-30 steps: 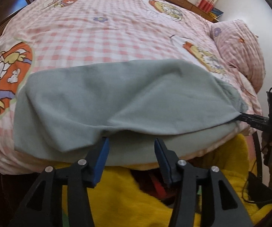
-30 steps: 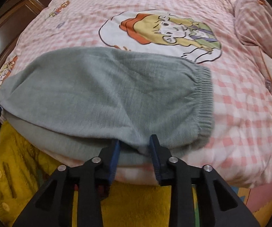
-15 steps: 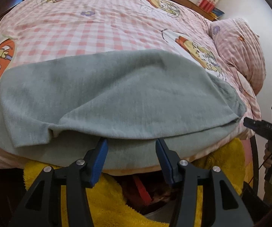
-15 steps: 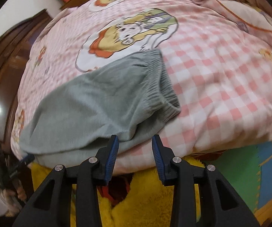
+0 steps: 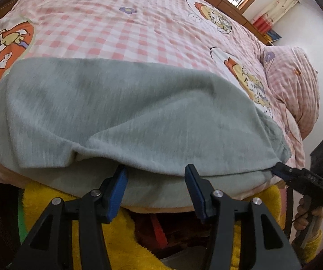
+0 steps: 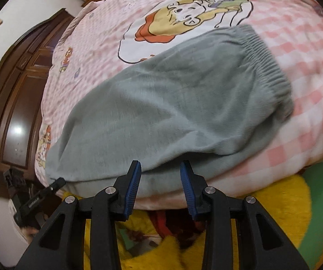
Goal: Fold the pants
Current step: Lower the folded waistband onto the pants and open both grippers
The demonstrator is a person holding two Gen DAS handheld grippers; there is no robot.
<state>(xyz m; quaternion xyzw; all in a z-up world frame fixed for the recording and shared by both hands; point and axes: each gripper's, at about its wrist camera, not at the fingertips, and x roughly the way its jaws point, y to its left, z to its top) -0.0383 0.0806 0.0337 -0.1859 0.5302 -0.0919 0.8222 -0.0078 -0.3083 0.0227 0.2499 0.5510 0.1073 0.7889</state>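
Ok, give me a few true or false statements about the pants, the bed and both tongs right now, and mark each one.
1. The grey pants lie on a pink checked bedspread. True.
2. The left tongs are shut on the fabric. False: they are open, pads apart at the near edge.
3. The elastic waistband shows in the right wrist view. True.
4. The pants hang in the air between both tongs. False: they rest on the bed.
5. The right tongs are open. True.
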